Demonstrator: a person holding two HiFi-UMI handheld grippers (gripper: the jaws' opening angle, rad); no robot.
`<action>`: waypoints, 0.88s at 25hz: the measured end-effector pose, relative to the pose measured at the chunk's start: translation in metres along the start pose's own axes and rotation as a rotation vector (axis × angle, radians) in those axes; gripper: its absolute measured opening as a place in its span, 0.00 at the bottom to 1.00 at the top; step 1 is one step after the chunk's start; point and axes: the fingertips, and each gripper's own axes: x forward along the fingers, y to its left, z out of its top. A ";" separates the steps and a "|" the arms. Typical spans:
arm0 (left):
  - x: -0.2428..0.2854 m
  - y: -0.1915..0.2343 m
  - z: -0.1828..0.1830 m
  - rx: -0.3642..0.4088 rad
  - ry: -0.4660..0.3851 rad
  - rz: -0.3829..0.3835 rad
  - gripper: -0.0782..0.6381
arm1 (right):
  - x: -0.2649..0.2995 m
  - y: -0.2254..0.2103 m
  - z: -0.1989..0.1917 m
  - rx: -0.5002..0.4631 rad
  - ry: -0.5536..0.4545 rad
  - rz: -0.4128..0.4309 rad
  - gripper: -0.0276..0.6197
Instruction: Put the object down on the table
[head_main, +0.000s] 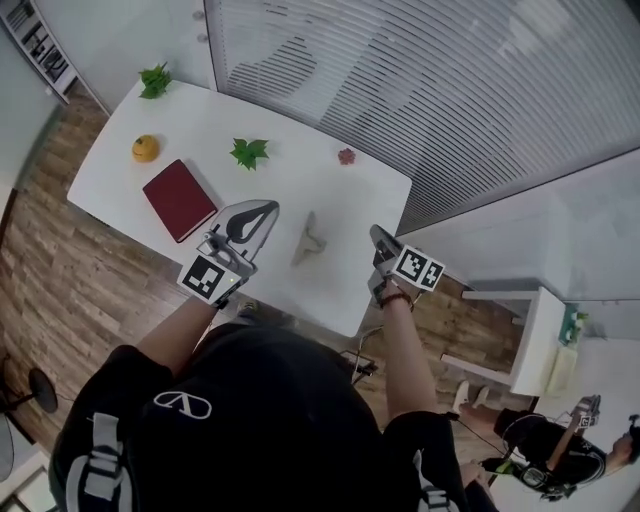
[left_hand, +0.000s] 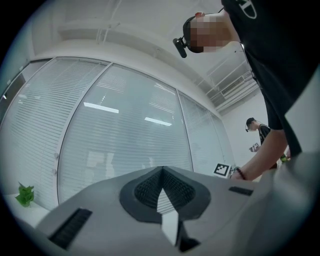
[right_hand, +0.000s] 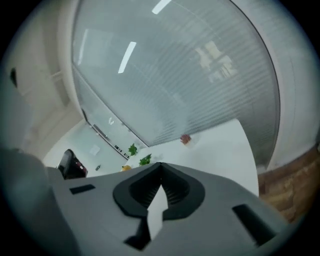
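Note:
A small beige object (head_main: 308, 242) lies on the white table (head_main: 300, 180), between my two grippers and touched by neither. In the head view my left gripper (head_main: 264, 210) hovers to its left, near the table's front edge. My right gripper (head_main: 378, 234) hangs to its right, above the table's front right corner. In the left gripper view the left gripper (left_hand: 162, 169) has its jaws closed tip to tip with nothing between them, and it points up at the glass wall. In the right gripper view the right gripper (right_hand: 160, 164) is shut and empty too, aimed over the table.
A red book (head_main: 179, 199), an orange fruit (head_main: 145, 148), two green leaf sprigs (head_main: 249, 152) (head_main: 154, 80) and a small pink item (head_main: 346, 156) lie on the table. A blind-covered glass wall (head_main: 420, 90) stands behind it. Another person (head_main: 545, 455) sits at the lower right near a white side table (head_main: 535, 340).

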 end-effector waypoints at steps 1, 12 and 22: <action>0.003 -0.002 0.002 0.003 -0.003 -0.006 0.12 | -0.010 0.020 0.015 -0.098 -0.044 -0.002 0.05; 0.020 -0.031 0.028 0.061 -0.049 -0.078 0.12 | -0.090 0.192 0.056 -0.975 -0.452 -0.105 0.05; 0.019 -0.046 0.032 0.079 -0.054 -0.103 0.12 | -0.106 0.218 0.040 -1.030 -0.524 -0.109 0.05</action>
